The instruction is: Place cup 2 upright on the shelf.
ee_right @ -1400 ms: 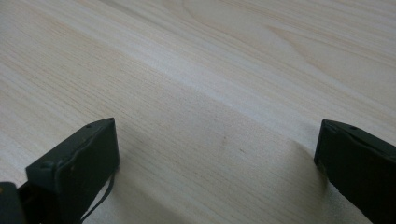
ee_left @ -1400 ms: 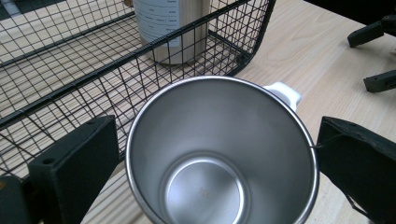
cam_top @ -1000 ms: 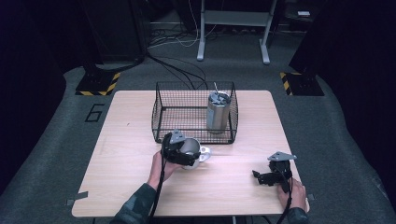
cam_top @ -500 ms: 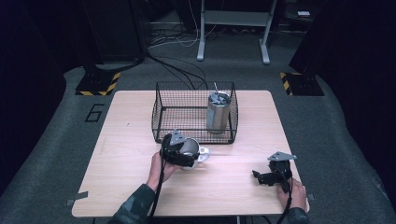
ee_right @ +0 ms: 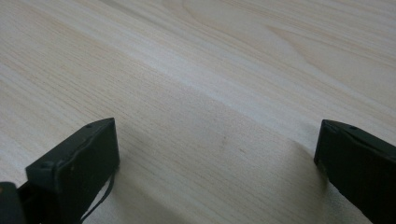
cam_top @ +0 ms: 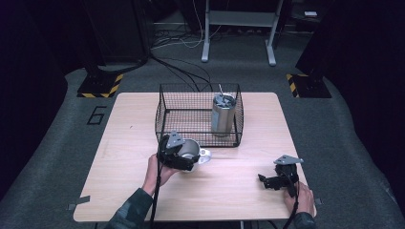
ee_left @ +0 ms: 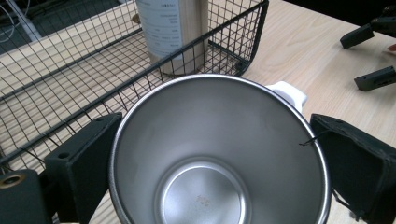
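Note:
A steel cup [cam_top: 192, 147] with a white handle [cam_top: 205, 153] lies tilted on its side just in front of the wire basket [cam_top: 165, 114]. My left gripper [cam_top: 187, 155] is shut on it. In the left gripper view both jaws press the sides of the cup [ee_left: 205, 196], whose bare inside faces the camera, with the left gripper [ee_left: 219, 154] centred on its mouth. A tall steel tumbler [cam_top: 223, 114] with a lid stands upright in the basket's right part. My right gripper [cam_top: 263, 182] rests low over the table's front right, open, with nothing between its jaws [ee_right: 215, 154].
The wooden table [cam_top: 124, 143] has bare room on its left and front. The basket [ee_left: 70, 79] and the tumbler [ee_left: 173, 28] stand close behind the cup. The right gripper's jaws [ee_left: 373, 51] show far off. Cables and a stand's legs [cam_top: 239, 43] lie on the floor beyond.

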Action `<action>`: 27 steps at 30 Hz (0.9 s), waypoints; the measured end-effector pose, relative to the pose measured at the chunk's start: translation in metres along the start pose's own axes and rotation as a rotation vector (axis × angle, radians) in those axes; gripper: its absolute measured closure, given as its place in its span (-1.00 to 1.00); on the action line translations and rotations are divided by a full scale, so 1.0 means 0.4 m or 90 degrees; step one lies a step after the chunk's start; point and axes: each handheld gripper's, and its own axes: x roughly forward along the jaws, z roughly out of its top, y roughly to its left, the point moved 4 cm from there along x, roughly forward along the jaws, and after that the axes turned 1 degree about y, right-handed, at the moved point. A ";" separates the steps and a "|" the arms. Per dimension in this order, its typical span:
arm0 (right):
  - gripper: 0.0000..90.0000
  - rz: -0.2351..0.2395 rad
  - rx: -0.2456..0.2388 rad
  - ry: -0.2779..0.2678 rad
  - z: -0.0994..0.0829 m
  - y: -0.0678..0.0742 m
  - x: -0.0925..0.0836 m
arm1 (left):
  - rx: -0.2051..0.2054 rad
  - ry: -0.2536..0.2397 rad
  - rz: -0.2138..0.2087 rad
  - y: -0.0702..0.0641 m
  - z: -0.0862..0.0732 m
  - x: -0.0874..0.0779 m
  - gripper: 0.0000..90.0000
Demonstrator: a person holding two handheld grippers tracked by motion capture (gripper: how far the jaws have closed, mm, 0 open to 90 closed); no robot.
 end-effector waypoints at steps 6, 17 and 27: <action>-1.00 0.000 0.000 0.000 0.000 0.000 0.000 | -0.003 -0.005 -0.004 0.011 0.021 -0.021 -0.86; -1.00 0.000 0.000 0.000 0.000 0.000 0.000 | -0.002 -0.021 -0.027 0.028 0.071 -0.063 -0.86; -1.00 0.000 0.000 0.000 0.000 0.000 0.000 | -0.006 -0.038 -0.028 0.043 0.112 -0.086 -0.86</action>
